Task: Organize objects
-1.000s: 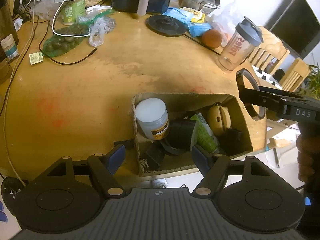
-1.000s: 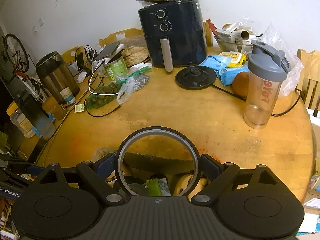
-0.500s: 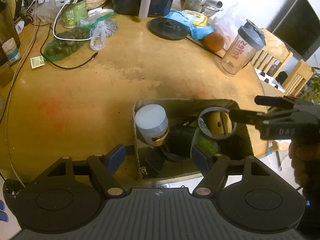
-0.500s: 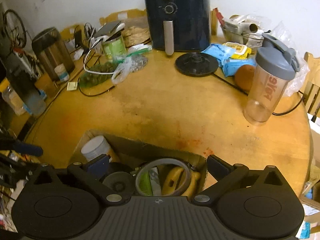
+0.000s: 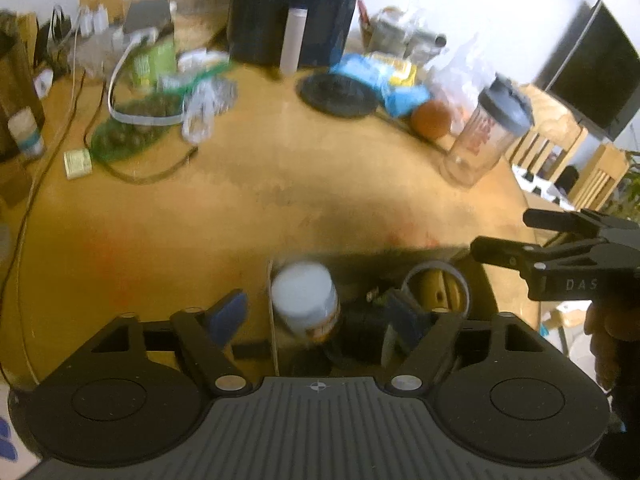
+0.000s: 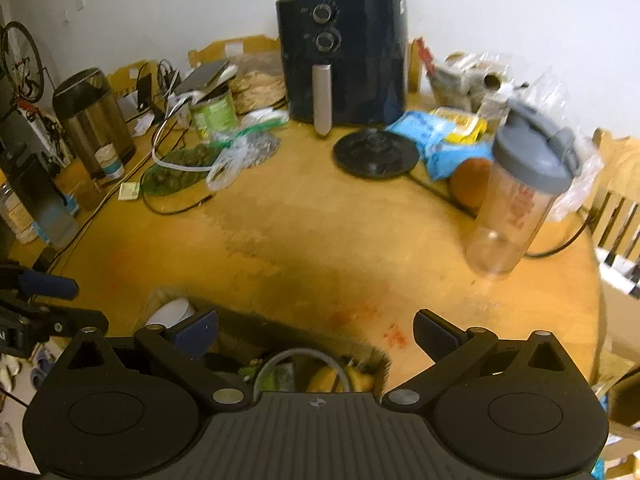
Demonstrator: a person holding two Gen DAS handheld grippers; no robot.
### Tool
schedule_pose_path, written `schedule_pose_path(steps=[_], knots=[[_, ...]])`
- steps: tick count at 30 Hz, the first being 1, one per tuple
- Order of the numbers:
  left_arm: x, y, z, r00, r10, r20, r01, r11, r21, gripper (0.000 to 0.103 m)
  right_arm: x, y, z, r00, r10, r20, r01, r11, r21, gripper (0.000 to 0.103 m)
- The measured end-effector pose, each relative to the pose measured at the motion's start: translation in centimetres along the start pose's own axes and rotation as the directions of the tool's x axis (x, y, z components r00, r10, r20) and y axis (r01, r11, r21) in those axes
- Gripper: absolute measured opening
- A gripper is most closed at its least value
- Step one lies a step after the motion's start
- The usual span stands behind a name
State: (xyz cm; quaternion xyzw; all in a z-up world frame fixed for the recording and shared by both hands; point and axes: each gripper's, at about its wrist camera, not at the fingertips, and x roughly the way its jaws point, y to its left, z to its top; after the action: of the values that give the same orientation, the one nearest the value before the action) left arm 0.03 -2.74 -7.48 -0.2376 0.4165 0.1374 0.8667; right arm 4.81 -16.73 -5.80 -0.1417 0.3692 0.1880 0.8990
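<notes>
An open cardboard box [image 5: 273, 320] stands at the near table edge with a white-lidded jar [image 5: 304, 300], a yellow object and dark items inside. A grey ring [image 5: 436, 284] leans among them, also seen in the right wrist view as the ring [image 6: 302, 366] below my right gripper [image 6: 316, 332]. That gripper is open and empty, hanging just above the box's right end; in the left wrist view it is the right gripper [image 5: 500, 231]. The jaws of my left gripper [image 5: 316, 314] are opening, astride the box's left wall and the jar, with no pad touching either.
Farther back stand a dark air fryer [image 6: 344, 56], a black disc [image 6: 376, 152], a shaker bottle [image 6: 516, 196], an orange [image 6: 472, 182], a green can [image 6: 214, 112], bagged greens, cables and a steel kettle [image 6: 94, 120]. Wooden chairs [image 5: 560, 140] stand at the right.
The right gripper carried the grey ring down over the box, opened and let it go; the ring now rests inside. The left jaws have spread wider.
</notes>
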Motion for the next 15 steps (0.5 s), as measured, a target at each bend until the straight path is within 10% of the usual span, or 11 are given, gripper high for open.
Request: schedule_pose_path(steps=[7,15], knots=[[-1.7,-1.0,1.8,0.981,0.017,0.193,-0.031,0.997,0.065,0.103,-2.2,-0.3,1.5,0.98,-0.145,0.14,0.144,0.989,0.016,0.103],[-3.6,-2.2,4.0,0.93,0.081,0.359,-0.13,0.985,0.113,0.103,-5.4,-0.3,3.4,0.904,-0.277,0.325,0.271,0.96,0.063,0.103]])
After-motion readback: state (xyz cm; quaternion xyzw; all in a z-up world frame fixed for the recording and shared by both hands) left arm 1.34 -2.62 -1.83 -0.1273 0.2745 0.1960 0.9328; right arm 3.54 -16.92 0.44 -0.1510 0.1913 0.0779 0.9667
